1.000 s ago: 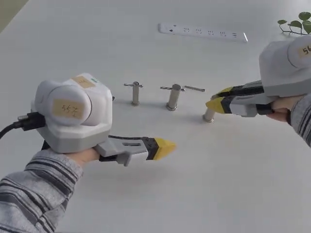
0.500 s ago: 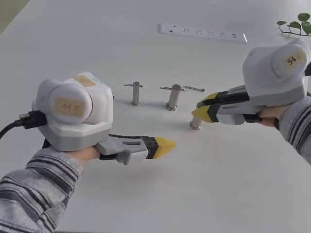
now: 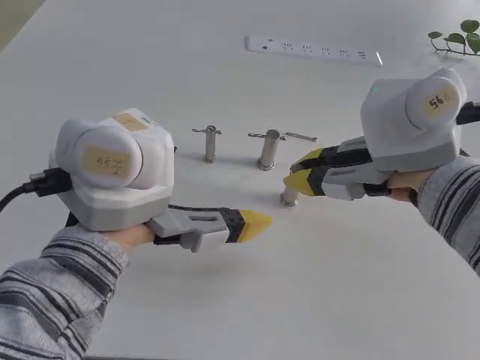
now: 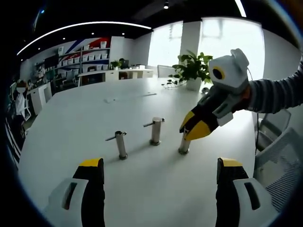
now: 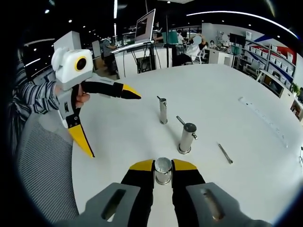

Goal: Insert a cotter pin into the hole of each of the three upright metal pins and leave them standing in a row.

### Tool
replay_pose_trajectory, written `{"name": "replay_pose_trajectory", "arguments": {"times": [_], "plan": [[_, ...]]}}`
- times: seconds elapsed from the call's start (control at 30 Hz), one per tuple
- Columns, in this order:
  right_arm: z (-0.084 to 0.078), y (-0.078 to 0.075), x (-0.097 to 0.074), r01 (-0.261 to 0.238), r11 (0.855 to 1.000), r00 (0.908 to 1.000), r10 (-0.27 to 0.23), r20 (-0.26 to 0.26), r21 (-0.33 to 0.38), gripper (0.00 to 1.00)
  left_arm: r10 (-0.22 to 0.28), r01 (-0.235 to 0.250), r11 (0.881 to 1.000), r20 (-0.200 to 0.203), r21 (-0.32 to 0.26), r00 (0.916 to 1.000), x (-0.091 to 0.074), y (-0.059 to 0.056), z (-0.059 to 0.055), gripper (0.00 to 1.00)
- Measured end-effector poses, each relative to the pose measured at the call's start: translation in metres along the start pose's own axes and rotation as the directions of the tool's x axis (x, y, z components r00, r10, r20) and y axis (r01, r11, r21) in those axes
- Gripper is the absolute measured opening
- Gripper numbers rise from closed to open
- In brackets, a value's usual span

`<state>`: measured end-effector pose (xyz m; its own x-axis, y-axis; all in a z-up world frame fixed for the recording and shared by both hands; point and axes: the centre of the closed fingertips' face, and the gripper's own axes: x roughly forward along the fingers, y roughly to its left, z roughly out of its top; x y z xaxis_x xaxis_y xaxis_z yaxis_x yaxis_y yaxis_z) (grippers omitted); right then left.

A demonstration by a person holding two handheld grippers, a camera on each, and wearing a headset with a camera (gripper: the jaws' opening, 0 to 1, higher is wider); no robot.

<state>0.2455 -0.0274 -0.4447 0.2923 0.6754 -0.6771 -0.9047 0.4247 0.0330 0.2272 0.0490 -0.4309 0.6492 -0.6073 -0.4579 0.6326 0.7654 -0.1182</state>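
Two upright metal pins stand side by side mid-table, each with a cotter pin through its head. My right gripper is shut on a third metal pin, held upright in front of them with its base at or just above the table; the right gripper view shows that pin between the closed jaws. A loose cotter pin lies behind the middle pin. My left gripper hovers open at the near left, holding nothing.
A white power strip lies along the far side of the white table. Plant leaves show at the far right corner. In the left gripper view, the right gripper hangs over the rightmost pin.
My right gripper has carried the third pin to the left and nearer, closer to the two standing pins. The left gripper has stayed where it was.
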Motion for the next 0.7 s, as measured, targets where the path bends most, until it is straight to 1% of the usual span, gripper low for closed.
{"name": "replay_pose_trajectory", "arguments": {"times": [0.17, 0.33, 0.43, 0.6, 0.7], "plan": [[-0.0002, 0.0026, 0.0001, -0.011, 1.0, 0.9999, 0.011, 0.003, -0.023, 0.08, -0.004, 0.004, 1.0, -0.002, 0.002, 1.0, 0.0003, -0.0008, -0.0003, 0.99], [-0.0022, 0.0011, 0.0004, -0.005, 0.999, 1.0, 0.005, -0.001, -0.041, 0.08, -0.007, 0.007, 1.0, -0.002, 0.004, 1.0, 0.0007, -0.0017, -0.0001, 0.99], [-0.0017, -0.001, 0.0008, -0.011, 1.0, 0.9999, 0.011, 0.005, -0.008, 0.09, -0.006, 0.006, 1.0, -0.001, 0.003, 1.0, 0.0008, -0.0013, 0.0002, 0.99], [-0.0003, 0.0022, 0.0015, -0.019, 1.0, 0.9997, 0.019, 0.017, -0.022, 0.1, -0.005, 0.005, 1.0, -0.002, 0.005, 1.0, 0.0006, -0.001, 0.0001, 0.99], [0.0029, 0.0043, 0.0009, -0.033, 0.999, 0.9989, 0.034, 0.032, -0.023, 0.14, -0.003, 0.003, 1.0, -0.003, 0.004, 1.0, 0.0006, -0.0004, 0.0001, 0.99]]}}
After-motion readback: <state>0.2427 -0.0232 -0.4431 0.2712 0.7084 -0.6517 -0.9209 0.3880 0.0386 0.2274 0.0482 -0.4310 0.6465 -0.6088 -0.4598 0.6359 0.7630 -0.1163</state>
